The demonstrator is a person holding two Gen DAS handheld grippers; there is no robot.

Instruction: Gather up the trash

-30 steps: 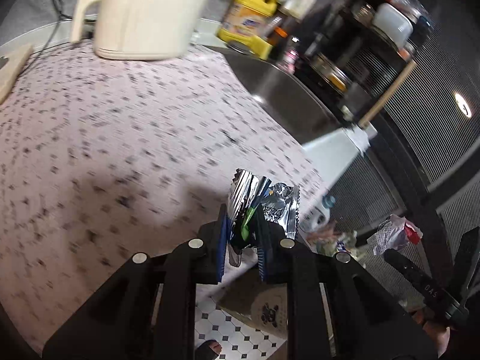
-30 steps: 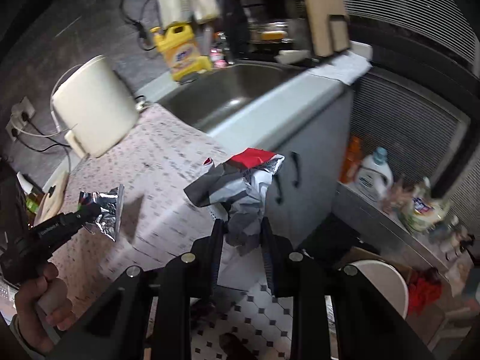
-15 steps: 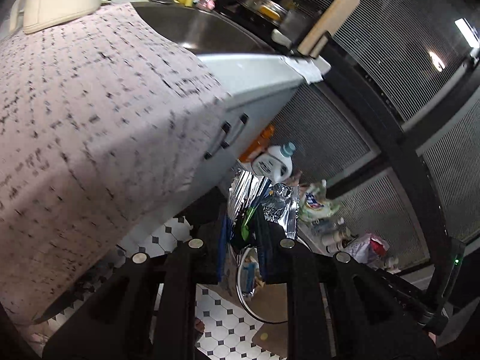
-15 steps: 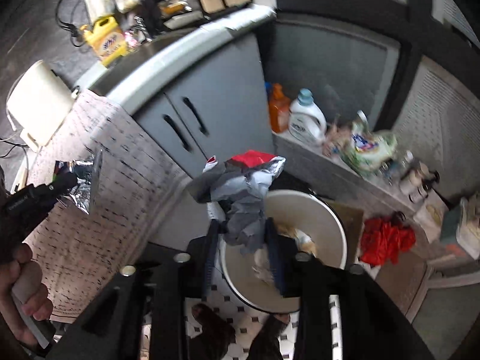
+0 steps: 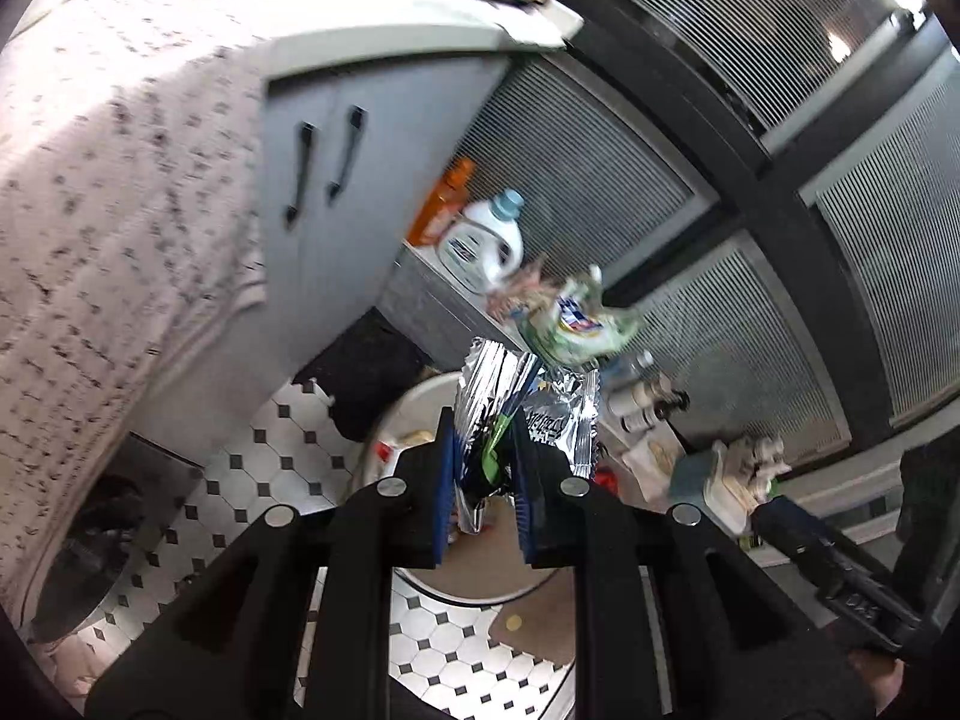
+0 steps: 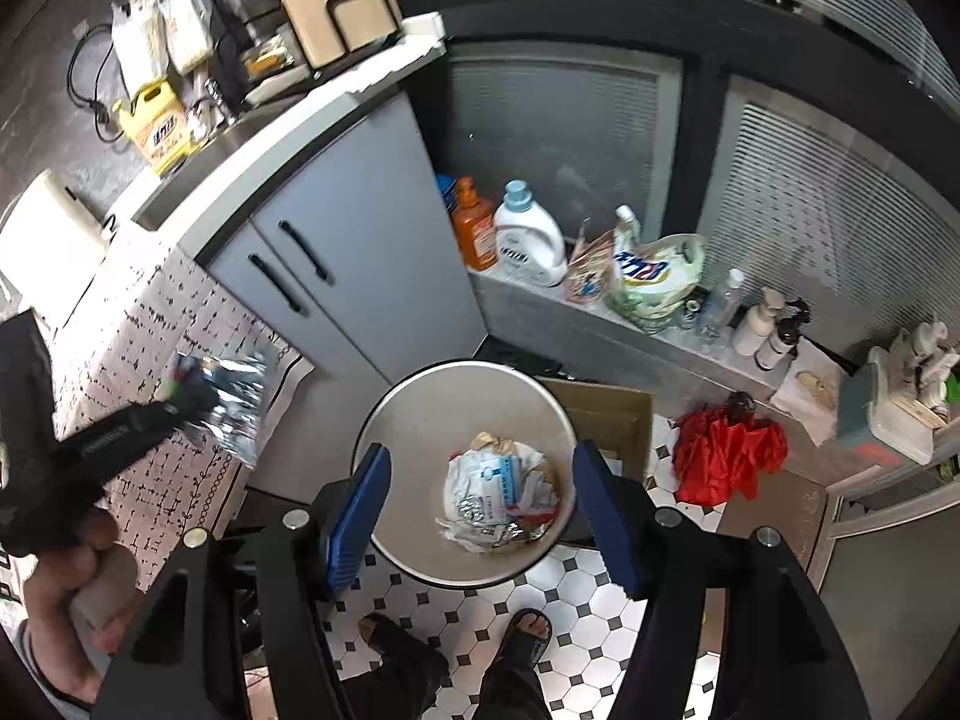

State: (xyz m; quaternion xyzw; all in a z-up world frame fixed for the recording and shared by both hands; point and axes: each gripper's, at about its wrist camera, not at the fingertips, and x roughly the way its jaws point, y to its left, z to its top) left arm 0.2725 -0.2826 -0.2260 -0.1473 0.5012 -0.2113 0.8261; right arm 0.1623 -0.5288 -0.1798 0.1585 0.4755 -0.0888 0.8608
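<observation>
1. Now at the drop-off step: both my grippers are over the floor beside the counter, and the waste bin (image 6: 420, 414) sits straight below my right gripper.
2. Far left in the right wrist view: my left gripper (image 5: 483, 468) pinches a silver foil wrapper (image 5: 528, 414) between its blue pads. It hangs in front of the patterned counter cloth (image 6: 138, 324), not yet over the bin. In its own view the bin rim (image 5: 414, 396) lies just beyond the wrapper.
3. Centre: my right gripper (image 6: 477, 504) has just been opening, and its jaws stand spread with nothing between them. Crumpled wrappers (image 6: 498, 492) lie on the bin floor under the gap, so I judge that load is delivered.
4. Next move, as I read it: carry the left gripper rightward until the foil hangs over the bin mouth, then part the jaws. The right gripper should clear out first; both over one opening would be crowded.
5. Around: grey cabinet doors (image 6: 336, 276) just left of the bin, a cardboard piece (image 6: 606, 414) touching its right side, a red cloth (image 6: 726, 456) further right, and detergent bottles (image 6: 528, 240) on the far ledge.
6. Near edge: a person's sandalled feet (image 6: 522, 636) stand close to the bin; foil is light and could flutter past the rim.
</observation>
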